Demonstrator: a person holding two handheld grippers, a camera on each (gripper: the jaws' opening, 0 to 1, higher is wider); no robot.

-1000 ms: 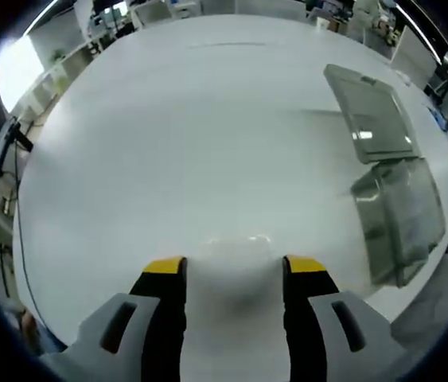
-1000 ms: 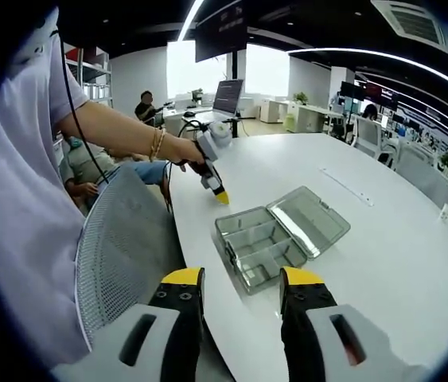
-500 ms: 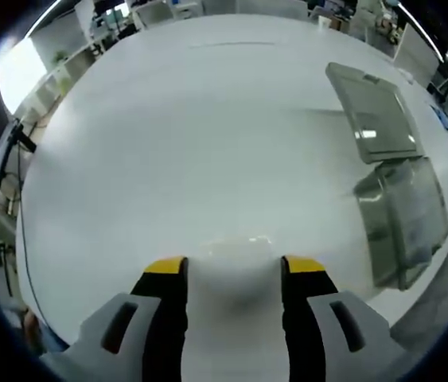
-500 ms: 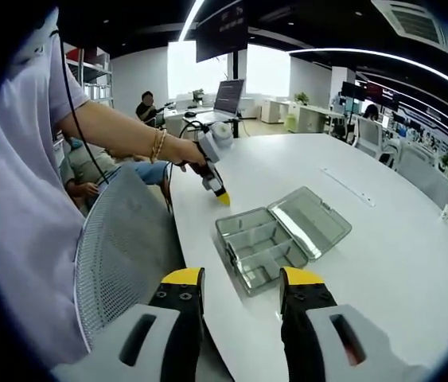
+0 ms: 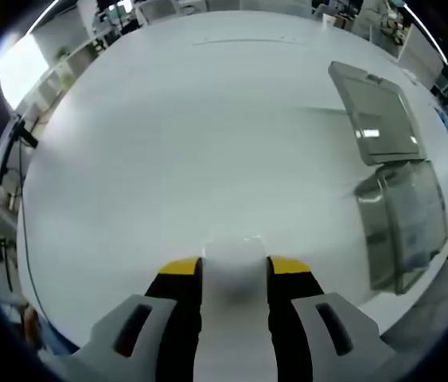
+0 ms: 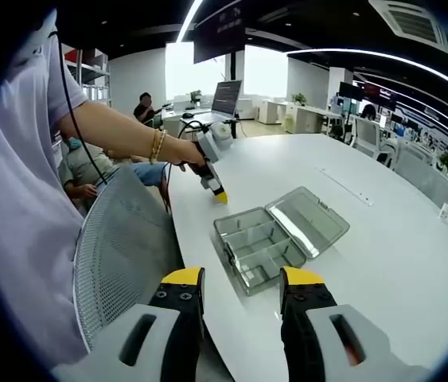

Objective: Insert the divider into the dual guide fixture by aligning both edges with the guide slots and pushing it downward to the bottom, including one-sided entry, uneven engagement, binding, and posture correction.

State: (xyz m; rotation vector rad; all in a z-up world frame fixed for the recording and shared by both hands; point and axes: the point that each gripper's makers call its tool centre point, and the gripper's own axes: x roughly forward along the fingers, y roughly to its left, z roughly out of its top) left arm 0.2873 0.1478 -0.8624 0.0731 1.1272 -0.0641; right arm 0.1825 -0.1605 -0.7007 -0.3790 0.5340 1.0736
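Divider point(image 5: 235, 248): a small pale, see-through piece that lies low on the white table point(image 5: 208, 119), close to the edge nearest the person. It sits between the two yellow-tipped jaws of the left tool point(image 5: 235, 269), and both jaws press against its sides, so the left tool is clenched on it. Blur hides its outline, and I cannot tell whether it is lifted off the table.

In the right gripper view the left tool point(image 6: 216, 191) points steeply down at the table point(image 6: 383, 255) near its left edge, its yellow tip at or just above the surface. A hand point(image 6: 188, 151) holds it from above. The forearm reaches out from the left, roughly level, with a bracelet point(image 6: 157, 145) at the wrist and a light shirt point(image 6: 17, 199) at the shoulder.

The clear plastic box point(image 6: 257, 248) stands open on the table, well apart from the left tool's tip and further in from the edge. Its inner walls split it into compartments, and its lid point(image 6: 313, 219) lies flat on the far side, hinged to it. In the left gripper view the box point(image 5: 405, 227) and its lid point(image 5: 375, 111) lie off to the right, well apart from the divider.

The right tool point(image 6: 241, 278) hangs over the table's near edge, short of the box. Its jaws stand apart and grasp nothing. A grey mesh chair back point(image 6: 120, 255) stands just beside that edge.
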